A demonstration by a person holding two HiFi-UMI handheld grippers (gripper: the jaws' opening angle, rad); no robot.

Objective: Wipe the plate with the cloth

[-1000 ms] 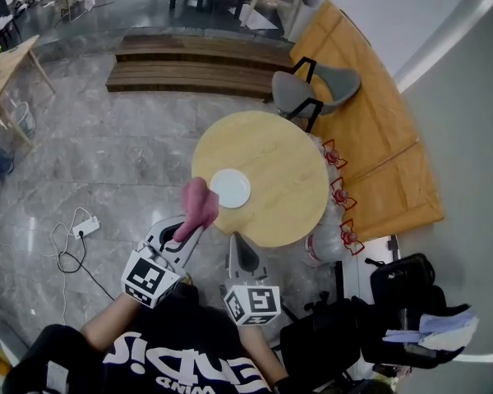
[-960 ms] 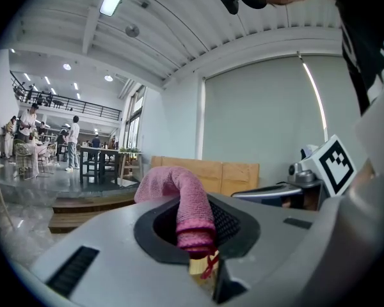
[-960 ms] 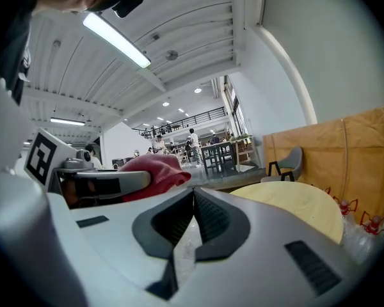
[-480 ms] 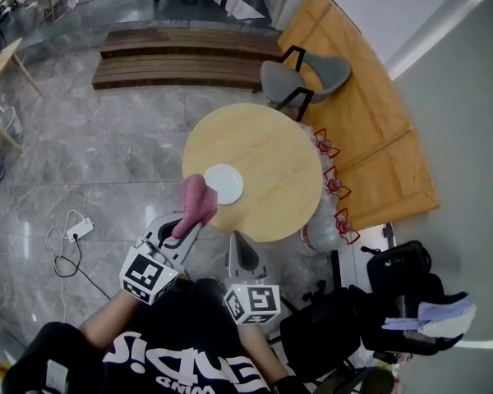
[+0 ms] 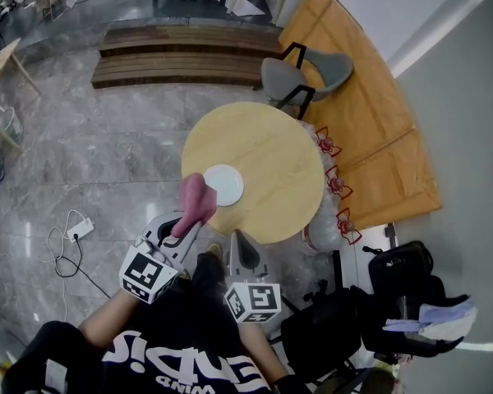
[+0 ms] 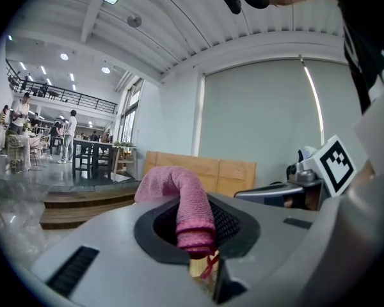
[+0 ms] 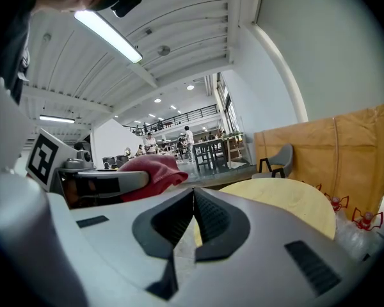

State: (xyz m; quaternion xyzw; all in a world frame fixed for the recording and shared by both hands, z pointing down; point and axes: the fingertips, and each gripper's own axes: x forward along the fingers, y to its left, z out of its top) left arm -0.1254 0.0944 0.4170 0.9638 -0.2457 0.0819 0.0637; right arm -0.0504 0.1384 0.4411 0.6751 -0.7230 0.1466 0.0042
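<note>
- Nearest to us, short of the plate (image 5: 223,185), the right gripper (image 7: 193,217) hangs off the near edge of the round surface (image 5: 275,158). Its jaws are pressed together with nothing between them.
- Just left of it, and also on the near side of the plate, the left gripper (image 6: 193,238) has its jaws clamped on a pink cloth (image 6: 187,202). One rolled end is pinched between the jaws; the rest arches up and forward and droops over.
- In the head view the free end of the cloth overlaps the plate's near-left rim; we cannot tell whether it touches.
- The plate is white and lies flat near the near-left edge of the surface, with no gripper on it.
- Right of the plate, past the edge of the surface, white bags (image 5: 335,195) with red ties sit on the floor.
- Beyond the plate, at the far side of the surface, stands a grey chair (image 5: 306,74); farther still lie wooden steps (image 5: 181,60).
</note>
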